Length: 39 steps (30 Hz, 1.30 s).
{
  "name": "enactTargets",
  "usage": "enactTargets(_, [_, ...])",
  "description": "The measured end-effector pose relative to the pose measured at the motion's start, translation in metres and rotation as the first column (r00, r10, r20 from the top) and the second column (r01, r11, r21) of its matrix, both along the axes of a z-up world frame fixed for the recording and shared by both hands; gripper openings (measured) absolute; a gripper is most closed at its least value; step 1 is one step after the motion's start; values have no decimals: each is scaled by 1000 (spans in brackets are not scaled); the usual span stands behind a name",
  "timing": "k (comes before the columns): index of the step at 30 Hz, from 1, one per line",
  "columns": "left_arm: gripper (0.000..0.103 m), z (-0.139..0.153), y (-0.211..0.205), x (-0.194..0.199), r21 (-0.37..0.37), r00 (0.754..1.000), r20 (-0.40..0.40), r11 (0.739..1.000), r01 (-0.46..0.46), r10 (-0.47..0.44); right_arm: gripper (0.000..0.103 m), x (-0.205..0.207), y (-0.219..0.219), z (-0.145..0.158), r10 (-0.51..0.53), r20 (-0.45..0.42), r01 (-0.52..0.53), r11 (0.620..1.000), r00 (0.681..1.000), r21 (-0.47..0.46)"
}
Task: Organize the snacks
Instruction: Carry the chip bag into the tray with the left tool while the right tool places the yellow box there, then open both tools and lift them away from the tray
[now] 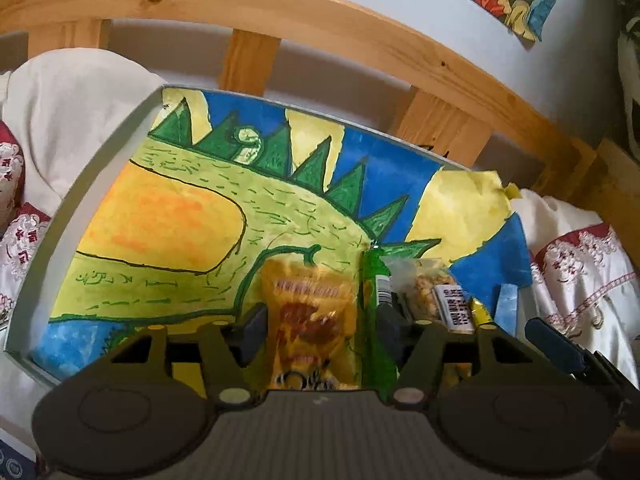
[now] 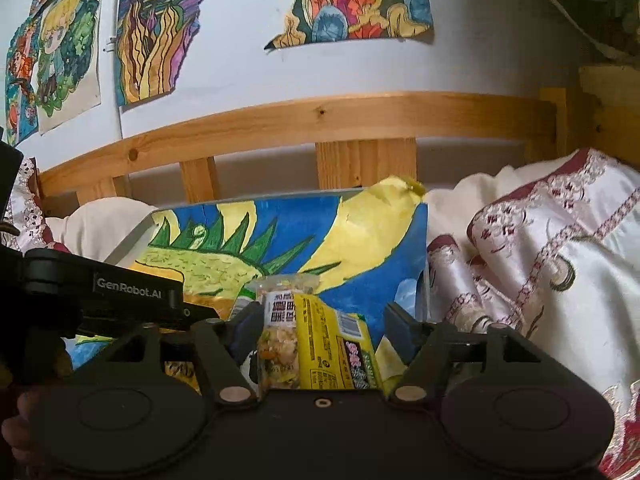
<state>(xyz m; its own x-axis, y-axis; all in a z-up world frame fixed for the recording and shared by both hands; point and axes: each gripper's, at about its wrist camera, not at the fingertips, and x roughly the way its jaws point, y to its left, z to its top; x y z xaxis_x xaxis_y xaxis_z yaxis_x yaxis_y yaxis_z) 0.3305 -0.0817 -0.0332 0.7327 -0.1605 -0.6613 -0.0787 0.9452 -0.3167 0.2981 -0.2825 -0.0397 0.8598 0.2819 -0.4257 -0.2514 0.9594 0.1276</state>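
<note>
A board with a painted green dragon (image 1: 200, 216) lies on the bed; it also shows in the right wrist view (image 2: 280, 240). My left gripper (image 1: 320, 324) is open around an orange-yellow snack packet (image 1: 310, 320) and a green packet (image 1: 372, 304) lying on the board. To their right lies a clear packet of puffed snacks (image 1: 430, 288). My right gripper (image 2: 320, 320) is open; between its fingers lie the clear packet (image 2: 280, 332) and a yellow packet (image 2: 340, 344). The right gripper's dark finger (image 1: 560, 344) shows at the right of the left wrist view.
A wooden slatted headboard (image 1: 280, 12) stands behind the board. White and red embroidered bedding (image 2: 540, 264) is bunched on the right, and a white pillow (image 1: 68, 120) lies on the left. Colourful drawings (image 2: 352, 4) hang on the wall.
</note>
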Motion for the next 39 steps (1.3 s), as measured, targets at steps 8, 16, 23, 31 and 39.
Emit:
enactTargets(8, [93, 30, 12, -32, 11, 992, 109, 998, -63, 61, 85, -13, 2, 18, -8, 69, 8, 1000, 998, -5])
enactTargets(16, [102, 58, 31, -83, 44, 969, 212, 989, -140, 128, 97, -43, 9, 47, 4, 170, -3, 1000, 985, -7])
enactTargets(23, [102, 69, 50, -138, 33, 950, 265, 984, -178, 163, 101, -88, 14, 71, 31, 238, -25, 999, 971, -30])
enactTargets(31, [102, 71, 66, -194, 50, 943, 286, 981, -190, 168, 102, -137, 28, 83, 68, 264, -54, 997, 962, -61])
enactTargets(39, [102, 64, 82, -251, 77, 942, 279, 974, -215, 186, 102, -184, 44, 79, 93, 259, -74, 994, 961, -83])
